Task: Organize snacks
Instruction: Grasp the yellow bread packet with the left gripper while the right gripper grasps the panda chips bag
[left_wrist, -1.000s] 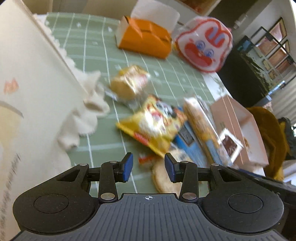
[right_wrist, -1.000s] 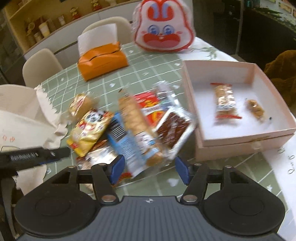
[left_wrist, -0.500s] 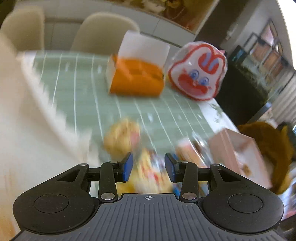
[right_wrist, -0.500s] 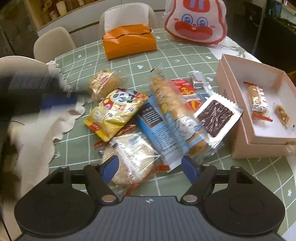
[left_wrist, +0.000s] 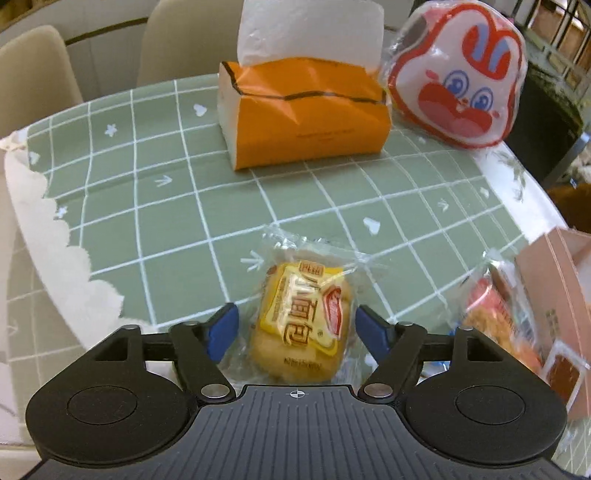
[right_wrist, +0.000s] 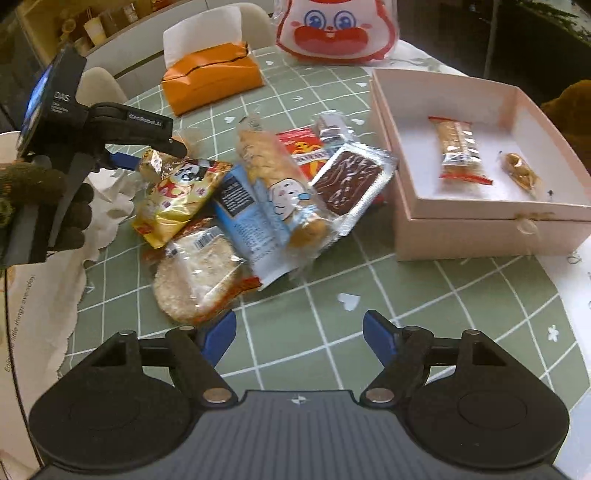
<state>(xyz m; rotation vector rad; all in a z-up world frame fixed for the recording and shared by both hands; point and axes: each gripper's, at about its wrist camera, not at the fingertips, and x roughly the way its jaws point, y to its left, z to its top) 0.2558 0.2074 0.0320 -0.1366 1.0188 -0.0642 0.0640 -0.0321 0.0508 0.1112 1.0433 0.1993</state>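
Observation:
A yellow wrapped bun lies on the green checked tablecloth between the fingers of my left gripper. Its jaws are opening and the blue pads stand clear of the wrapper. In the right wrist view that left gripper reaches in from the left over the bun. My right gripper is open over bare cloth, just short of the snack pile: a round rice cracker, a yellow panda bag, a blue packet and a chocolate bar pack. The pink box holds two snacks.
An orange tissue box and a rabbit-face bag stand at the table's far side, with chairs behind. A white cloth bag covers the left edge. A gloved hand holds the left gripper.
My left gripper swung away from the white bag to the bun, and its jaws went from narrow to wide around it. The right gripper's jaws widened and the pile now lies farther ahead.

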